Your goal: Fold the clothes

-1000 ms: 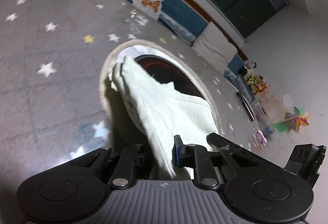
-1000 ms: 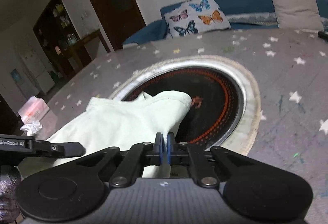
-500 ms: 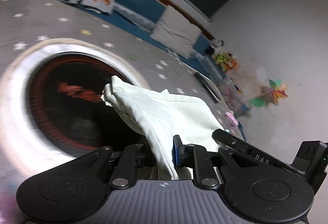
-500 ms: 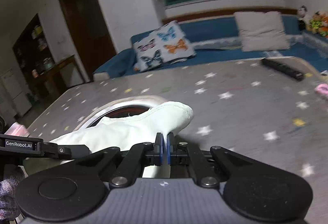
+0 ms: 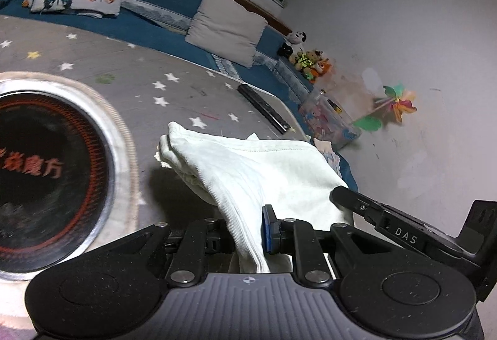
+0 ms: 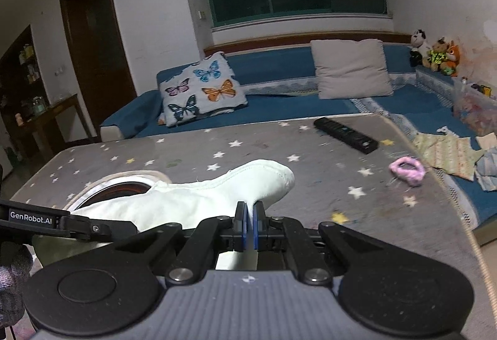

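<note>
A pale cream corduroy garment (image 5: 248,169) hangs folded over between both grippers above the grey star-patterned table (image 5: 186,91). My left gripper (image 5: 245,231) is shut on one edge of it, the cloth bunched between the blue pads. My right gripper (image 6: 248,223) is shut on the other edge; the garment (image 6: 202,200) stretches left from it toward the left gripper's body (image 6: 46,220). The right gripper's body shows at the right of the left wrist view (image 5: 403,234).
A round black-and-red hotplate (image 5: 46,169) with a metal rim sits in the table at left. A black remote (image 6: 346,135) and a pink hair tie (image 6: 407,170) lie on the table's far right. A blue sofa (image 6: 279,103) with cushions stands behind; loose clothes (image 6: 450,153) lie on it at right.
Both grippers have carried the garment to the right, off the hotplate and over the starred table surface. Both stay shut on the cloth.
</note>
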The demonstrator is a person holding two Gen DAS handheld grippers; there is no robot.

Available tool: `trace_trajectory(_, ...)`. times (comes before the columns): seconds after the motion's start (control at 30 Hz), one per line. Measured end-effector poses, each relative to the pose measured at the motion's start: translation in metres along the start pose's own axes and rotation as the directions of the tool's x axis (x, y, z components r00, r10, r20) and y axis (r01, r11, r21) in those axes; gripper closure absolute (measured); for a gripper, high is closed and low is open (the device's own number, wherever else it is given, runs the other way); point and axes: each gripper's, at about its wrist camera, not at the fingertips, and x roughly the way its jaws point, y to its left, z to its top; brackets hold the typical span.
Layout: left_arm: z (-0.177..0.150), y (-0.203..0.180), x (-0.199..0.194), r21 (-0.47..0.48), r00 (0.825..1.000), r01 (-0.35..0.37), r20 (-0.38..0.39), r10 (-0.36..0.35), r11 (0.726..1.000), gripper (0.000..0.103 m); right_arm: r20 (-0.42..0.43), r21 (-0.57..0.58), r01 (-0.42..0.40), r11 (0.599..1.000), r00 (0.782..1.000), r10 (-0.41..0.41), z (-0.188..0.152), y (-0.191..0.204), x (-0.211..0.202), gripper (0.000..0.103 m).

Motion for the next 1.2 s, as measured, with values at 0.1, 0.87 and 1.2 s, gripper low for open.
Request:
trace_trajectory(0.1, 0.002, -0.010, 0.009, 0.019, 1.000, -0.006, -0.008, 0.006, 1.000, 0.085, 0.002, -0.006, 0.015, 1.000, 1.000, -0.015, 0.003, -0.007, -0.001, 0.100)
trace_trajectory(0.87, 0.002, -0.033, 0.056, 0.060, 0.998, -0.032, -0.057, 0.036, 0.998, 0.085, -0.034, -0.045, 0.077, 0.996, 0.996, -0.079, 0.011, -0.047, 0.021, 0.100)
trace_trajectory(1.2, -0.004, -0.029, 0.066, 0.051, 0.996, -0.036, -0.085, 0.040, 0.998, 0.085, -0.065, -0.050, 0.084, 0.995, 0.994, -0.087, 0.005, -0.055, 0.031, 0.100)
